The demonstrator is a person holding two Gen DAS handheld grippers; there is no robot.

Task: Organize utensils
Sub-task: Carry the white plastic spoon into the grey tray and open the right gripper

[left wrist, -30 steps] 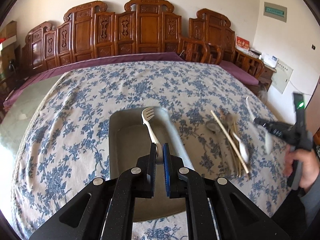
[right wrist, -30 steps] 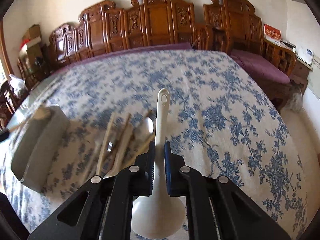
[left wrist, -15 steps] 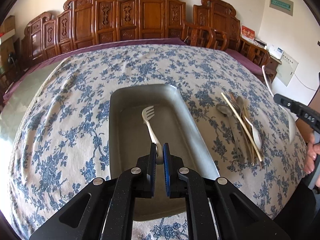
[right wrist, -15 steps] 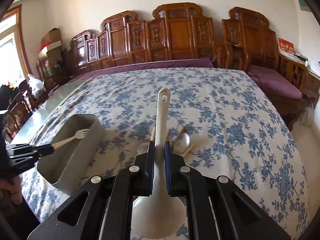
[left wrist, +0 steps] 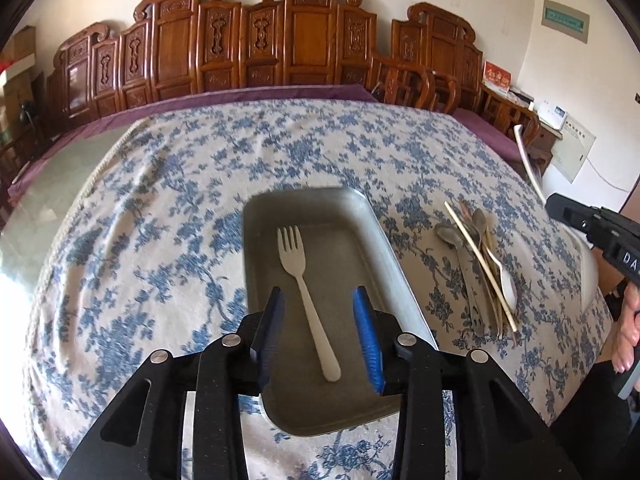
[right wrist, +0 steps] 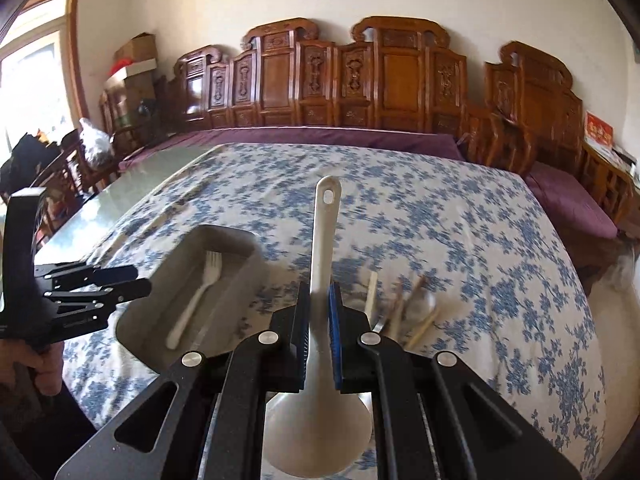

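Observation:
A white plastic fork (left wrist: 308, 300) lies flat on the floor of the grey metal tray (left wrist: 372, 224), tines pointing away. My left gripper (left wrist: 320, 320) hovers over the fork's handle; its jaws are opening and the pads stand clear of the fork on both sides. My right gripper (right wrist: 319, 312) is shut on the handle of a white ladle (right wrist: 324, 240), bowl near the camera, handle pointing away. The tray (right wrist: 224, 236) with the fork (right wrist: 196, 300) lies to its left. The right gripper (left wrist: 588, 224) also shows at the right edge of the left wrist view.
A pile of utensils (left wrist: 480, 264), chopsticks and several spoons, lies on the blue-flowered tablecloth (left wrist: 160, 220) right of the tray. Carved wooden chair backs (left wrist: 280, 44) line the far side. A hand (left wrist: 628, 332) holds the right gripper.
My left gripper has let go of the fork, which now lies in the tray. The right gripper has risen with the ladle and swung left toward the tray.

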